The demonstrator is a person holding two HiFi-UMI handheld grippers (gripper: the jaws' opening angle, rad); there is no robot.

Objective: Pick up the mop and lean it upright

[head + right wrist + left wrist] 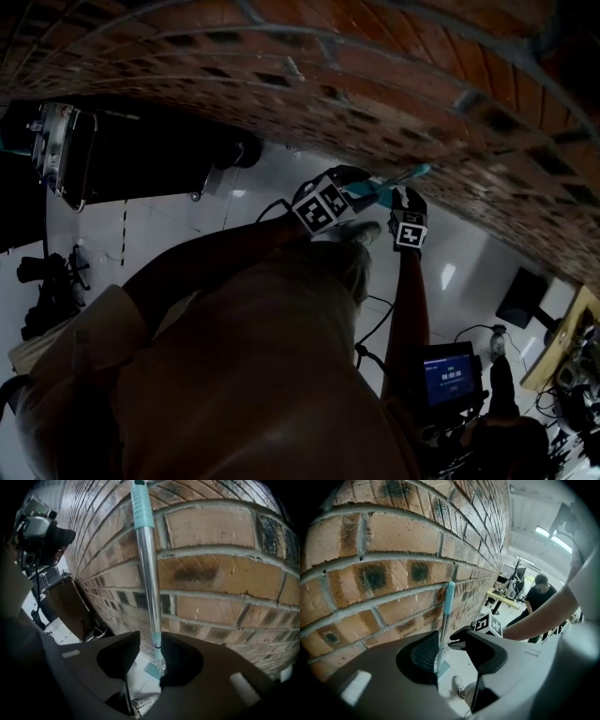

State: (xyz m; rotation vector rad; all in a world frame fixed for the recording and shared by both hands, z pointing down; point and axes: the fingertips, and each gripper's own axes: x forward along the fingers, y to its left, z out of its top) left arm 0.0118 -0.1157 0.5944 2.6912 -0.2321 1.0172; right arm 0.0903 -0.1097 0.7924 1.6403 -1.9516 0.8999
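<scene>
The mop stands upright against the brick wall [211, 531]. Its metal handle [149, 573] carries a teal grip [142, 508] at the top, and its teal head [152, 670] rests on the floor. My right gripper [151, 641] is open around the handle, which lies by the right-hand jaw with a gap to the other. My left gripper [443, 641] is also open; the handle [445, 620] rests against its left pad, the other jaw standing apart. In the head view both grippers [370, 190] [410, 199] sit side by side at the teal grip [403, 176].
A white tiled floor [159, 225] runs along the wall. A dark cart [141, 159] stands at the left, with a lit screen [448, 373] and cables by my feet. A person in black [540, 597] stands at a cluttered desk [506, 597]. My shoe [458, 686] is near the mop head.
</scene>
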